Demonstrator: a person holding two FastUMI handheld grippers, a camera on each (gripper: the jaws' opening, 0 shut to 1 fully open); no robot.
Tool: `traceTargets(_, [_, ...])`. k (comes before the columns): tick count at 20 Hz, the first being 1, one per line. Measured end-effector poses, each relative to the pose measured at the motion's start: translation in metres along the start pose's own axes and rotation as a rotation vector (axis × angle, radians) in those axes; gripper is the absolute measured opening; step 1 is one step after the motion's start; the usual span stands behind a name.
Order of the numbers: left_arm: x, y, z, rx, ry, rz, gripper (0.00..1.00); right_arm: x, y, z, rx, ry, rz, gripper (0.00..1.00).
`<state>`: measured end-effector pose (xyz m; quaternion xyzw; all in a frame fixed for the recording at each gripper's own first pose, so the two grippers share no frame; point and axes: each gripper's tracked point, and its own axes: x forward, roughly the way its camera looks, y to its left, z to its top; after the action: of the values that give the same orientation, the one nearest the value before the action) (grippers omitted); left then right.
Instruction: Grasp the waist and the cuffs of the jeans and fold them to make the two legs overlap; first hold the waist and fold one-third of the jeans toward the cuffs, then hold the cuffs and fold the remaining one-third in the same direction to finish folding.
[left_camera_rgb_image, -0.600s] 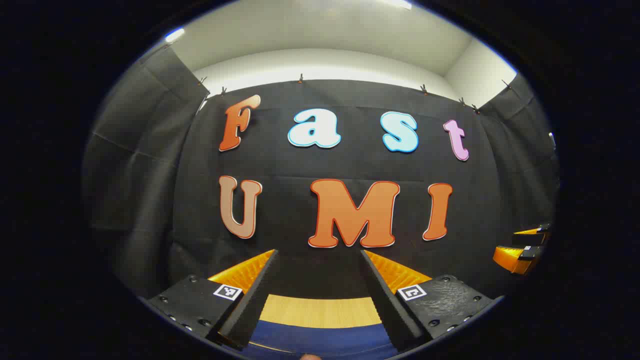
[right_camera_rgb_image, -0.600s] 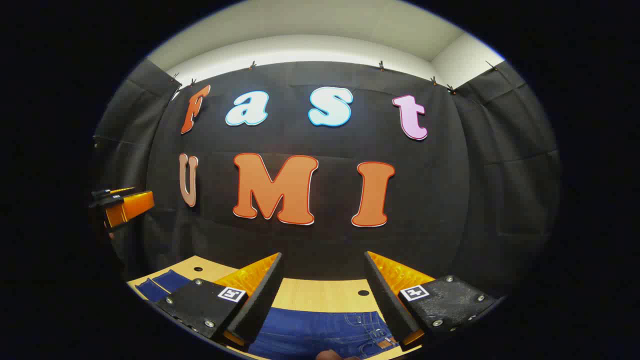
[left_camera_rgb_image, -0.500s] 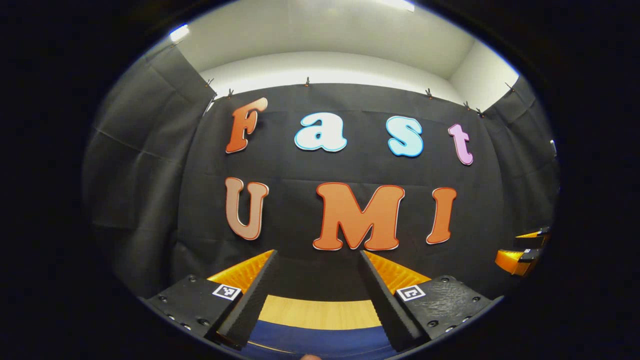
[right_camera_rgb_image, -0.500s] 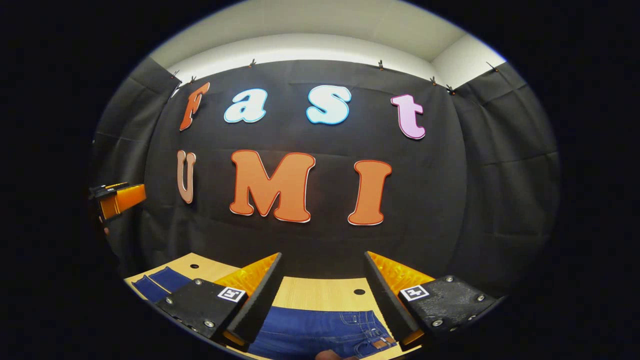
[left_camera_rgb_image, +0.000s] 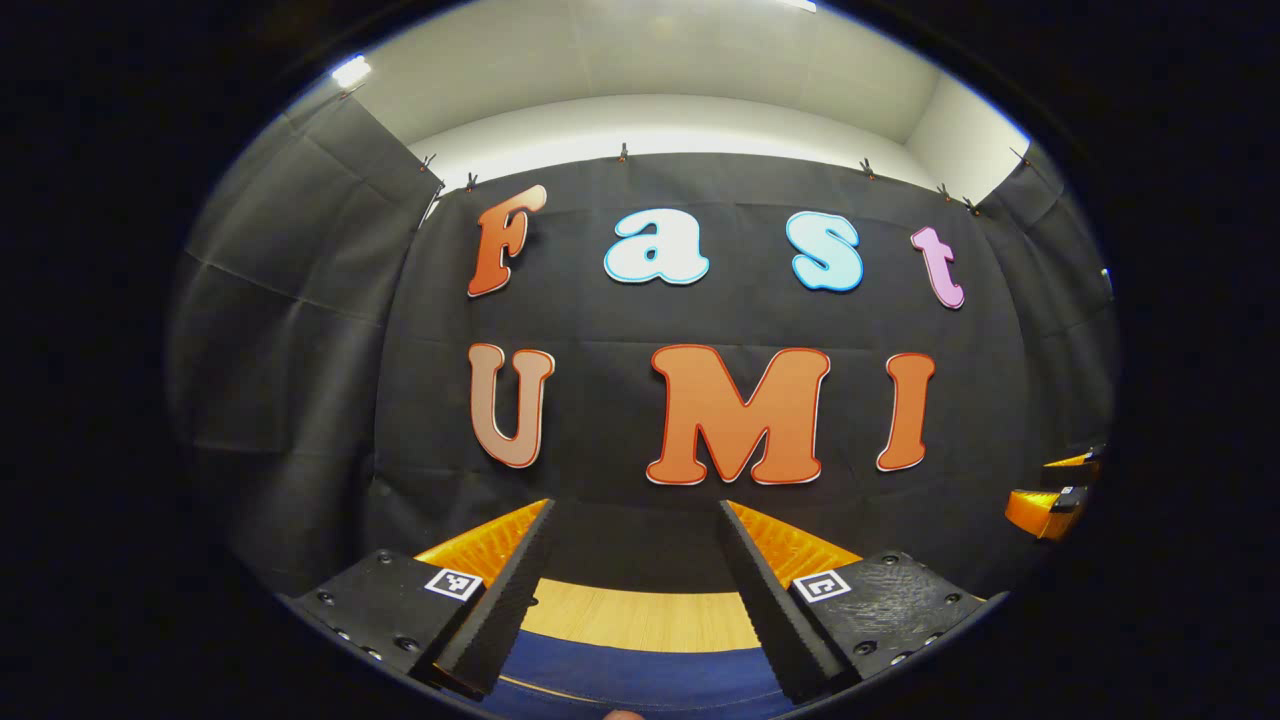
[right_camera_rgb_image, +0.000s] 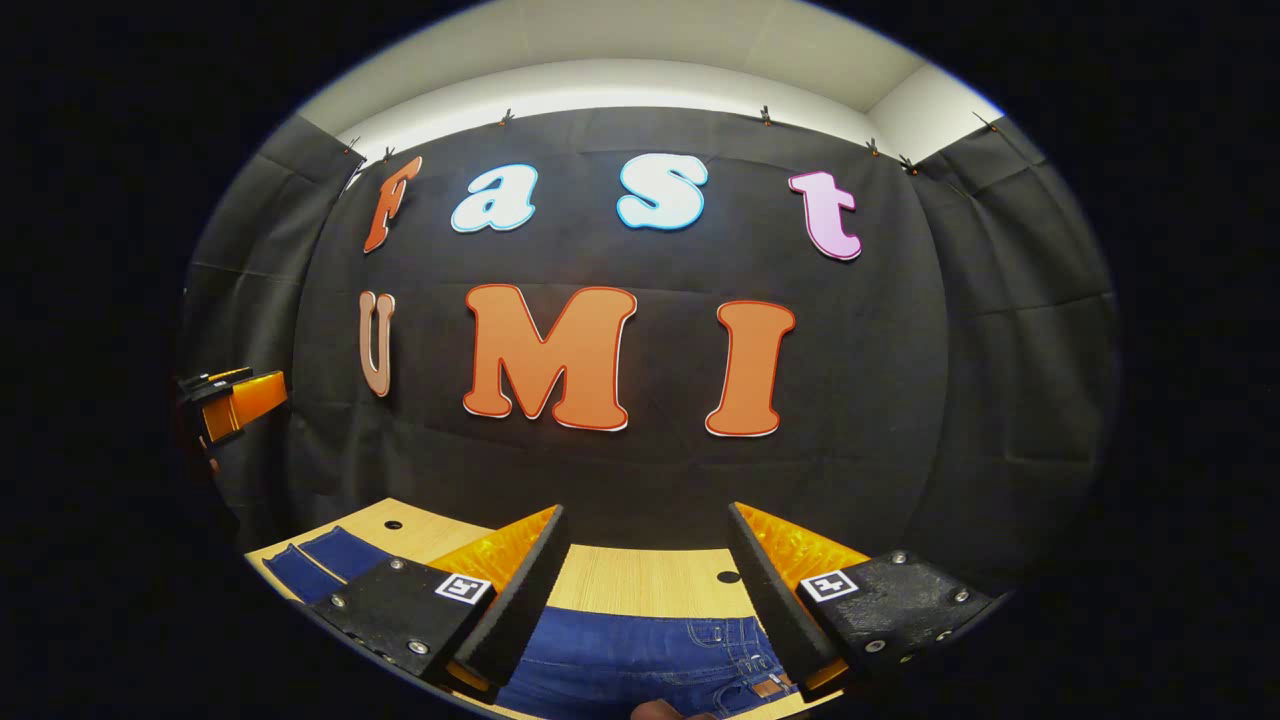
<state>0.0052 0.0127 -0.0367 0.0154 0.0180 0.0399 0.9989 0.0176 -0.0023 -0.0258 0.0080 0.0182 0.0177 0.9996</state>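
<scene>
In the left gripper view the left gripper (left_camera_rgb_image: 634, 590) hangs above the wooden table (left_camera_rgb_image: 640, 620), its jaws spread wide, holding nothing. At 6 o'clock lies a strip of the jeans (left_camera_rgb_image: 640, 680). In the right gripper view the right gripper (right_camera_rgb_image: 645, 600) is likewise agape and empty over the jeans, whose waist (right_camera_rgb_image: 745, 660) sits at 5 o'clock and legs run toward 8 o'clock. Its small waist label is unreadable.

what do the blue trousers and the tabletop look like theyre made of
Blue trousers: most likely denim, matte, with visible contrast stitching, belt loops and what looks like a tan waistband patch. Pale tabletop: wood or wood-look laminate, smooth, with fine straight grain lines and small round holes; which of the two is unclear.
</scene>
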Motion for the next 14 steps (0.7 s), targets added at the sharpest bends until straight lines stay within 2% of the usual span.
traceTargets(2, [0.003,0.000,-0.005,-0.006,0.004,-0.008,0.95,0.003,-0.007,-0.006,-0.005,0.009,-0.013,0.96])
traceTargets(3, [0.005,0.003,-0.011,-0.007,0.013,-0.011,0.95,0.004,-0.010,-0.011,-0.005,0.020,-0.020,1.00])
traceTargets(4, [0.007,0.009,-0.018,-0.008,0.022,-0.005,0.95,0.005,-0.015,-0.016,0.004,0.034,-0.028,0.96])
traceTargets(11, [0.009,0.076,-0.044,0.039,0.069,0.079,0.94,0.005,-0.065,-0.052,0.006,0.133,-0.142,0.96])
traceTargets(14, [0.006,0.108,-0.068,0.023,0.127,0.117,0.95,0.003,-0.082,-0.072,0.005,0.194,-0.175,0.96])
